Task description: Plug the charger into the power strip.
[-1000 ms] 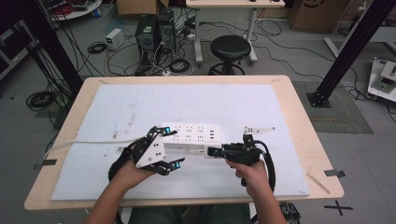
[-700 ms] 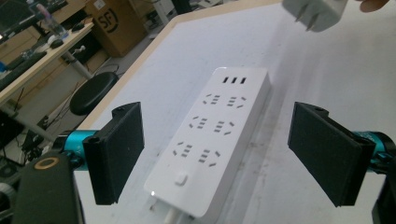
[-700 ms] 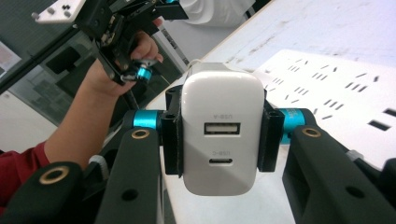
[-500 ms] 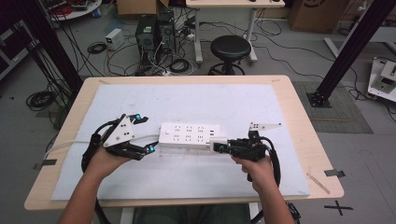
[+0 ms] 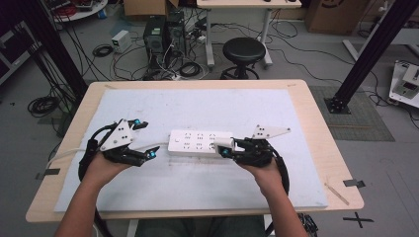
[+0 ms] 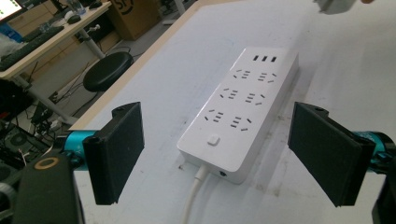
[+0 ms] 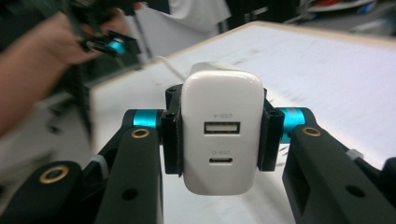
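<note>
A white power strip [image 5: 200,142] lies flat in the middle of the table, its white cord [image 5: 64,154] trailing off to the left. My left gripper [image 5: 143,138] hovers just left of the strip's cord end. In the left gripper view its jaws stand wide open [image 6: 223,154], with the power strip [image 6: 243,109] ahead and nothing between the pads. My right gripper [image 5: 228,149] sits at the strip's right end, shut on a white USB charger [image 5: 223,146]. In the right gripper view the charger [image 7: 220,128] fills the gap between the jaws [image 7: 219,135], ports facing the camera.
A white mat [image 5: 207,106] covers most of the wooden table [image 5: 321,148]. A black stool [image 5: 243,52], computer towers [image 5: 163,34] and floor cables lie beyond the far edge. A black frame post [image 5: 365,54] stands at the right.
My left gripper has drawn back to the left, off the power strip's left part to beyond its cord end. The right gripper has stayed put with the charger.
</note>
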`<state>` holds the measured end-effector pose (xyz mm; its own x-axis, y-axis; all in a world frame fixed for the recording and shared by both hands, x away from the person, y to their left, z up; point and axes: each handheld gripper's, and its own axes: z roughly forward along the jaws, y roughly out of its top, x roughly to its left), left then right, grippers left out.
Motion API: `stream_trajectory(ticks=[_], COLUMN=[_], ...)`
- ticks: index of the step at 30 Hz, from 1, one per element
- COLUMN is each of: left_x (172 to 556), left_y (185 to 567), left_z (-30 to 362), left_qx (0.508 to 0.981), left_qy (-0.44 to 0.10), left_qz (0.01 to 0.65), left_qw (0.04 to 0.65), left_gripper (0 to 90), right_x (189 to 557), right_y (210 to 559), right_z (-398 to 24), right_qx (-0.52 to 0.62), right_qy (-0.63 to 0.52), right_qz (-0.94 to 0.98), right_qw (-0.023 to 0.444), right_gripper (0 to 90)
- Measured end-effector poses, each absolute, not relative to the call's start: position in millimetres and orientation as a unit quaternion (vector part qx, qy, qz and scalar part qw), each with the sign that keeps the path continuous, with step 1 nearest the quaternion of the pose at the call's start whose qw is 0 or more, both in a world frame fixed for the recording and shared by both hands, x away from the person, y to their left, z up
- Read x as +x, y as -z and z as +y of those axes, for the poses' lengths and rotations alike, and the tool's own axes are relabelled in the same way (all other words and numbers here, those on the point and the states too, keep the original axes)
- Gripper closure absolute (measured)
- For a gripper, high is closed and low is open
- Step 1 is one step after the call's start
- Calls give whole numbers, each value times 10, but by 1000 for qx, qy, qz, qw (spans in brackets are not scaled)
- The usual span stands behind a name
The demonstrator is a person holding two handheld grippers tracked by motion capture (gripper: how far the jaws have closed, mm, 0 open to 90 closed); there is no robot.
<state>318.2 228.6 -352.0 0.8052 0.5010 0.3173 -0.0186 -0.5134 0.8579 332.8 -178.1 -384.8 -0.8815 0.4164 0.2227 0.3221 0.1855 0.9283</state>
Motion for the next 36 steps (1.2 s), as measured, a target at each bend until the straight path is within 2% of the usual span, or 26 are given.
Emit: stream_trajectory(ticks=[3,9,17,36], left_x=[3175,3177,3184,3108], left_y=[3542,3587,3649,3791], left_z=[2324,2393,2446,2675], left_qx=[825,823,824,815], left_qy=[-275,-274,-273,-272], left_qz=[150,158,165,192], left_qw=[470,471,468,473], left_gripper=[185,185,184,184], right_x=[3359,3438,3601,4222], right_y=[3806,3724,3608,3386], right_z=[-1718,-1638,-1507,-988], right_qx=[229,196,153,54], right_qy=[-576,-516,-435,-205], right_qz=[780,821,869,970], right_qw=[83,142,178,118], right_gripper=[630,630,630,631])
